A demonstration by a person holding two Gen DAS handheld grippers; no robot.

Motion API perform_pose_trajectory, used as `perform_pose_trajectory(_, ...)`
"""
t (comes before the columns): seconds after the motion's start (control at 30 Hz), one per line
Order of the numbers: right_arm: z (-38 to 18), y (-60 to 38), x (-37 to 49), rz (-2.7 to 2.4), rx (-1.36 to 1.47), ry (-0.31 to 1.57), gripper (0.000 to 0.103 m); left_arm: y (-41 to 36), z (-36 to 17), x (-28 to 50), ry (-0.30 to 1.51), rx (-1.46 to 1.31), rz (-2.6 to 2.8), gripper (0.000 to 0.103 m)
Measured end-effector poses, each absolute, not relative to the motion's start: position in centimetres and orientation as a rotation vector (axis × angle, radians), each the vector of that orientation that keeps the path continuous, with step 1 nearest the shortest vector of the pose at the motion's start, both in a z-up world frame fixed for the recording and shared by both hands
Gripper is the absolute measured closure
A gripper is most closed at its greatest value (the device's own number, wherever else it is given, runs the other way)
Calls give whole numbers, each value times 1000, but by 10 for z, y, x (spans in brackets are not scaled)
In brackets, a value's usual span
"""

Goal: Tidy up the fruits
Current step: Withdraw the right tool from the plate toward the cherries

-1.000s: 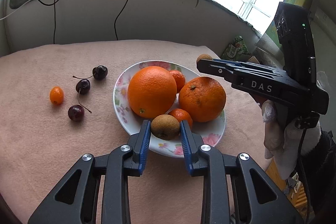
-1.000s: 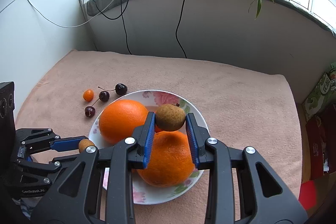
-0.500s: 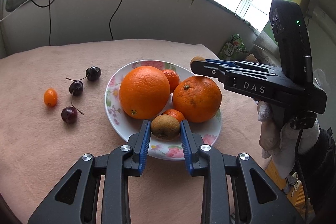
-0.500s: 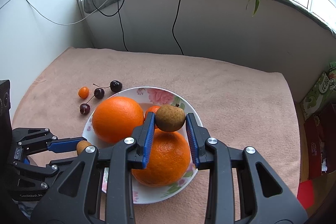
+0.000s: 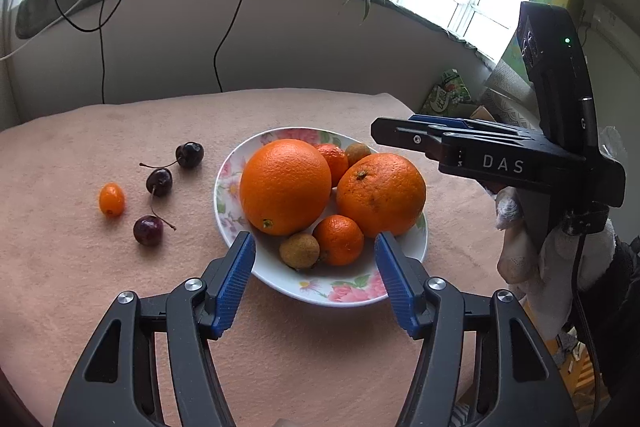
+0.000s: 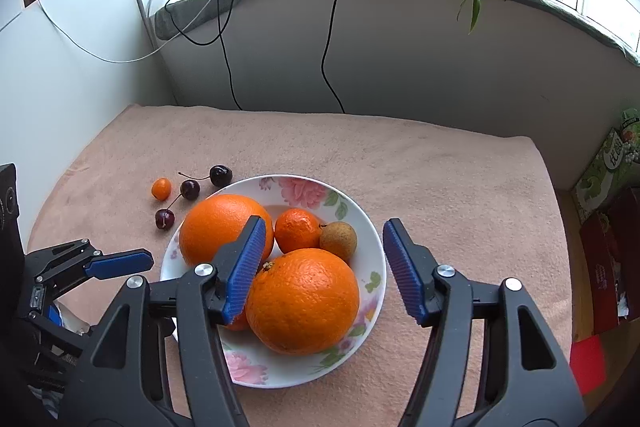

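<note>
Both grippers, left (image 5: 314, 269) and right (image 6: 324, 267), just opened, empty, above plate (image 5: 320, 291); released longans (image 5: 299, 251) could roll off crowded plate.

A white plate (image 5: 352, 297) printed with pink flowers and green leaves is seen on a salmon-pink cloth (image 5: 80, 287). Bright orange is shown by the two large oranges (image 5: 285, 186) and the two small mandarins (image 5: 338, 240); the two longans (image 5: 299, 250) are dull tan-brown. To the left, three dark maroon cherries (image 5: 148, 230) and one orange kumquat (image 5: 111, 199) are seen. Blue ribbed pads (image 6: 245, 269) are carried on black gripper frames.
</note>
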State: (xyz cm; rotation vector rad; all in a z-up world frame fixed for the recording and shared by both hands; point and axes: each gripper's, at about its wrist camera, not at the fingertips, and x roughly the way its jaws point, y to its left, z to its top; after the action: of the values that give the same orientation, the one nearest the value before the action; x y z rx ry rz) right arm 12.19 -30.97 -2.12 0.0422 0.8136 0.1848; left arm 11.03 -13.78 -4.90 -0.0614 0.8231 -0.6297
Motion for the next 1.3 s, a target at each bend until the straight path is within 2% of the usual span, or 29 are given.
perform_pose_trajectory(0.57,-11,-295,129,236,17,811,39,-75,-45,113,798,-30,-457,41)
perform_pose_trajectory(1.1,-1,-260,155,324,-34,830,39,-20,-62,130,845,-131,-384,41)
perform_pose_trajectory(1.3,-4,-241,173,378,-55,871,39,-15,-65,145,848,-140,-382,56)
